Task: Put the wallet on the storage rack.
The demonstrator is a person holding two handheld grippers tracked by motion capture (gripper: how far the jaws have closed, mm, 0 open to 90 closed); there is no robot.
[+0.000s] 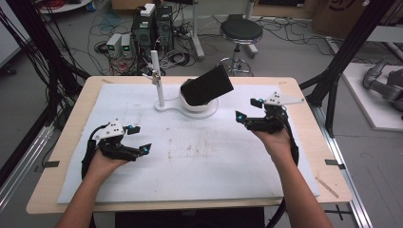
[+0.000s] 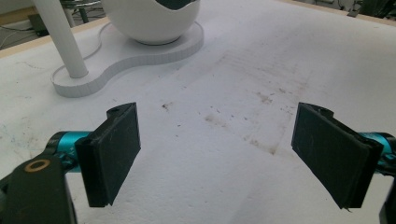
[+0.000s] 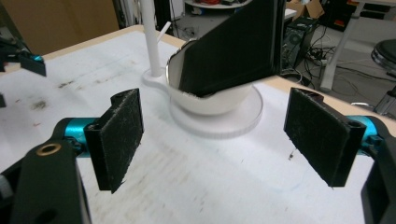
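Judging from the black slab (image 1: 207, 85) leaning tilted in the white bowl (image 3: 210, 103) at twelve o'clock on the counter (image 1: 190, 156), it is best approached by the right gripper (image 1: 250, 109), jaws spread wide and empty, squarely across its thin edges, while the left gripper (image 1: 139, 138), likewise spread, is kept clear.

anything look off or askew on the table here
The black slab sits tilted in the white bowl, leaning and sticking well past the rim. The white mat is scuffed and stained. Nothing spilled.
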